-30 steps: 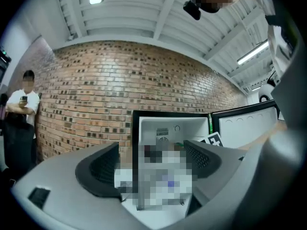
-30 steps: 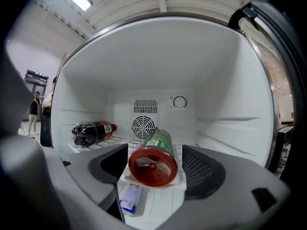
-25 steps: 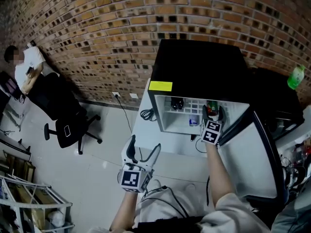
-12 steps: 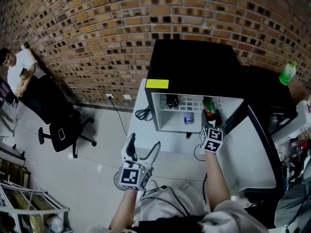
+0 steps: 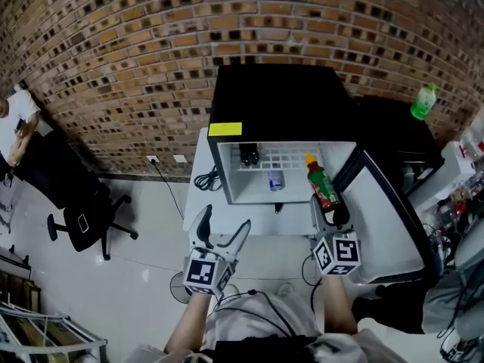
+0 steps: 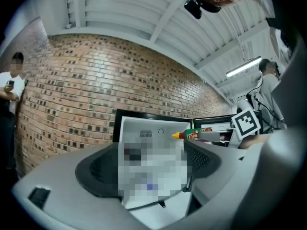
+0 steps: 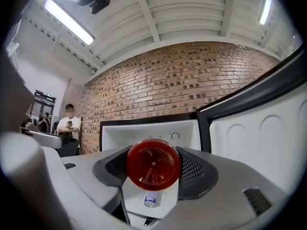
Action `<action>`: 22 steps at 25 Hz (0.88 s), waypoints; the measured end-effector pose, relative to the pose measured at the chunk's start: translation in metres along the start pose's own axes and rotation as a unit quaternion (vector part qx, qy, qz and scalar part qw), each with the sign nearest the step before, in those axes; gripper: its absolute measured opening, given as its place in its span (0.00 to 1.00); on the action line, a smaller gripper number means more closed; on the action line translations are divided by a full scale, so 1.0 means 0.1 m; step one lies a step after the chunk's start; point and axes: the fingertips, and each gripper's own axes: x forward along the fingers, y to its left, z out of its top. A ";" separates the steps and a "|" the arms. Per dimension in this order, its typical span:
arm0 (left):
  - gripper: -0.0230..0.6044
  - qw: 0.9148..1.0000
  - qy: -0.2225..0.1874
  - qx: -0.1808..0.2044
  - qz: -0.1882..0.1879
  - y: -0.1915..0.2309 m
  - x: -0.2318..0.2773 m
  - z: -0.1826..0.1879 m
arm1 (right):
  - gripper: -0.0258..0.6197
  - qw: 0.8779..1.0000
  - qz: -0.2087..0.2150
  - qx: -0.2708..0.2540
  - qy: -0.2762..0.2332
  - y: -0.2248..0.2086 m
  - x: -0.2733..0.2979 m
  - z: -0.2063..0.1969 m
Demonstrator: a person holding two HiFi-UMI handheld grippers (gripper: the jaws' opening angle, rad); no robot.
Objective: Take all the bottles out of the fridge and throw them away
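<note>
Far left: a person [image 5: 13,119] by the red-brown brick wall [image 5: 136,59], with a black wheeled office chair [image 5: 79,203] near them on the floor.

Left gripper [image 5: 221,231], low and left of centre: fingers [image 6: 96,172] spread wide with nothing between them. It hovers just short of the white desk [image 5: 198,195]. A coiled black cable [image 5: 209,178] lies on that desk, beside the fridge.

The boxy black fridge [image 5: 280,100] with a white interior stands open on the desk. It has a yellow label [image 5: 225,129] at its top left corner. Inside, a dark bottle [image 5: 248,155] stands at the back left. A small pale bottle with a blue end [image 5: 276,180] lies on its side mid-shelf.

Right of that is the red plastic bottle [image 5: 321,184] with a yellow cap and green label. It is held level at the right edge of the opening, cap toward the fridge's back.

Right gripper [image 5: 331,216]: fingers [image 7: 196,172] clamped on that bottle's base end, its round red bottom facing the gripper's camera.

The fridge door [image 5: 382,218] hangs open at right. Far right, a green plastic bottle [image 5: 423,101] stands on a black surface.
</note>
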 end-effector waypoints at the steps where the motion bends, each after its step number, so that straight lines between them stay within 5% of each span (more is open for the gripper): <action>1: 0.70 1.000 -0.001 -0.003 -0.007 -0.05 0.01 0.05 | 0.47 1.000 0.004 0.006 -0.004 0.02 -0.12 0.05; 13: 0.70 1.000 -0.004 -0.003 -0.007 -0.03 -0.18 0.06 | 0.47 0.995 0.088 0.042 0.003 0.53 -0.69 0.27; 17: 0.70 0.999 -0.002 -0.022 0.032 0.15 -0.39 0.02 | 0.47 0.986 0.159 0.038 0.041 0.96 -0.56 0.02; 22: 0.69 0.993 0.020 -0.027 0.116 0.59 -0.97 -0.33 | 0.47 0.958 0.265 0.021 0.102 1.74 -0.42 -0.46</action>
